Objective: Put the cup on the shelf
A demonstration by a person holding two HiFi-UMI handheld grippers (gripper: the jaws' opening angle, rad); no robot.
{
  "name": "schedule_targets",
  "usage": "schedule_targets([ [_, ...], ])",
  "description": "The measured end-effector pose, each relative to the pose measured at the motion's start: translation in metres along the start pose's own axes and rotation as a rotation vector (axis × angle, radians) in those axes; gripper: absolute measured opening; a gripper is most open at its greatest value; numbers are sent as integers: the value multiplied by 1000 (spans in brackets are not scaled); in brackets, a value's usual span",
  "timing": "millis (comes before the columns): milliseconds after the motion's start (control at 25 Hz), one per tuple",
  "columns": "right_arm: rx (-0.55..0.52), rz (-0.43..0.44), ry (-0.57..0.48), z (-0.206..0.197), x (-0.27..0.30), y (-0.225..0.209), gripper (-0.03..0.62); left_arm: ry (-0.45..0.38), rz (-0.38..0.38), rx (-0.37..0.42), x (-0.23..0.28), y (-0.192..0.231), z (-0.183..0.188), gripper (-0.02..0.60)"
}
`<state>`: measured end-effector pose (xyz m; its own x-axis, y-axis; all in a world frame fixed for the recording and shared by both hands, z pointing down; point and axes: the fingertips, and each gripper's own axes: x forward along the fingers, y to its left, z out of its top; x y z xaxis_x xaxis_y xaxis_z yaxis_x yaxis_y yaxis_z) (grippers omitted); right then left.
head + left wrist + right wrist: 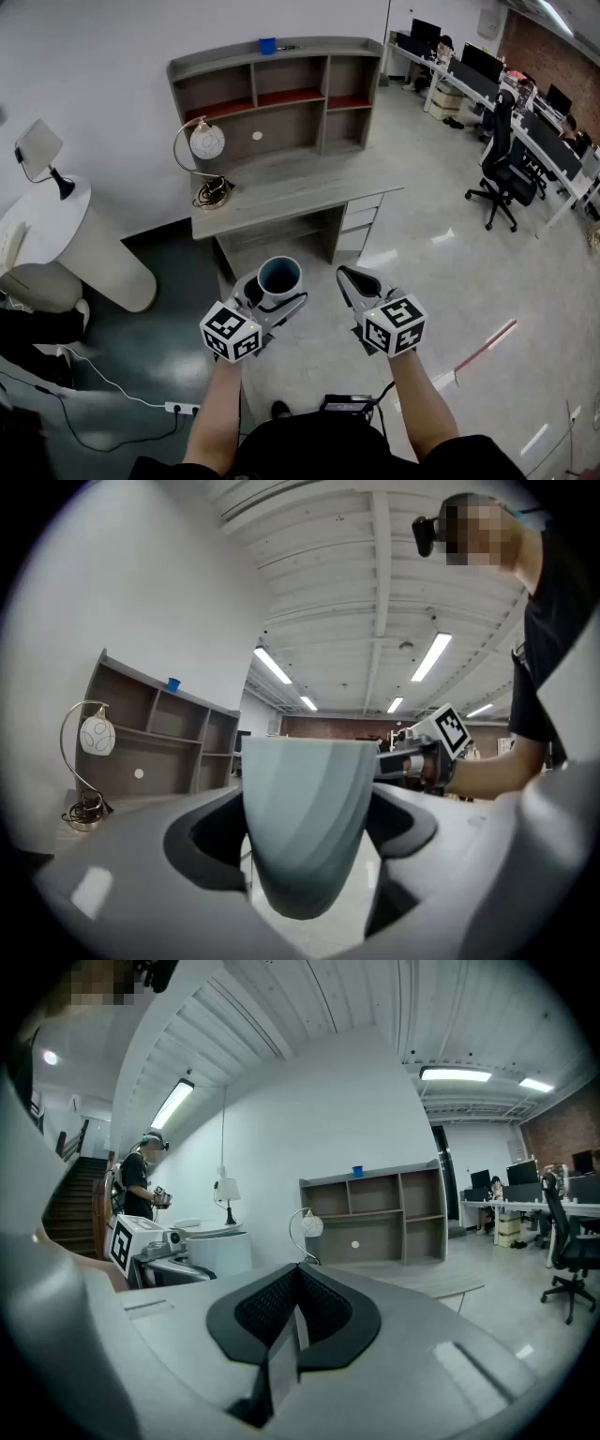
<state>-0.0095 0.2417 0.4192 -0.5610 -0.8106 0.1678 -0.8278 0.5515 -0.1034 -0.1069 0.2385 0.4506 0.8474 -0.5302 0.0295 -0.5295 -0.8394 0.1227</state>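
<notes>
The cup, a grey-blue tumbler with a dark inside, stands upright with its mouth up. It is held in the air over the floor, in front of the counter's front edge and well apart from the shelf. The left gripper has it. Its fingers are spread wide around the cup's body and press on it from both sides, one dark pad against each flank. The gripper is held about level, and the cup's rim rises above the fingers.

Just beside it, the right gripper carries nothing. Its two fingers are pressed together, pad against pad, and nothing is caught in the seam. It tips slightly downward. Both grippers are held out in front of the person at roughly the same height, near each other but not touching.

Ahead of them stands the grey counter, with drawers under its right end. The shelf sits along the counter's back edge. It is a grey hutch with open compartments, and a small blue object rests on its top board. At the counter's left end, close to the back corner, a lamp with a round white globe hangs from a curved arm.

Off to the left is a white round table, and a power strip lies on the floor. To the right is a black office chair.
</notes>
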Motion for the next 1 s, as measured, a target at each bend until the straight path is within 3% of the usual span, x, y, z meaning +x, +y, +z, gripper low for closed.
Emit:
schedule_targets([
  [1000,-3,9,-13,-4,-22,12,12,-11,-5,11,-7,-23,3,373],
])
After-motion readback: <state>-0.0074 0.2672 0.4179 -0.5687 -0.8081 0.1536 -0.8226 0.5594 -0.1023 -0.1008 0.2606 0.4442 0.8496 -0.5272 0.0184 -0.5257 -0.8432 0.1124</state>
